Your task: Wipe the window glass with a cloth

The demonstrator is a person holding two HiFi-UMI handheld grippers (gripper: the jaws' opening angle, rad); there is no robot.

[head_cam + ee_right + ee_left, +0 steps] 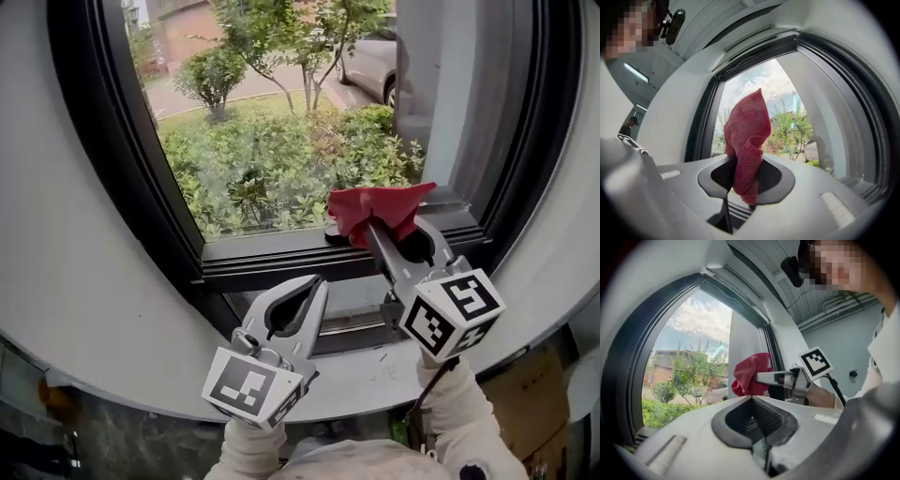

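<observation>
The window glass sits in a black frame, with green bushes behind it. My right gripper is shut on a red cloth, which bunches out past its tips at the pane's lower right corner, just above the bottom rail. In the right gripper view the cloth stands up between the jaws of the right gripper. My left gripper is shut and holds nothing. It hangs lower and to the left, over the sill. From the left gripper view, the left gripper points towards the cloth.
A white curved sill runs below the frame. A second black frame member stands at the right, with a grey pillar behind the glass. A cardboard box lies low on the right. A car is parked outside.
</observation>
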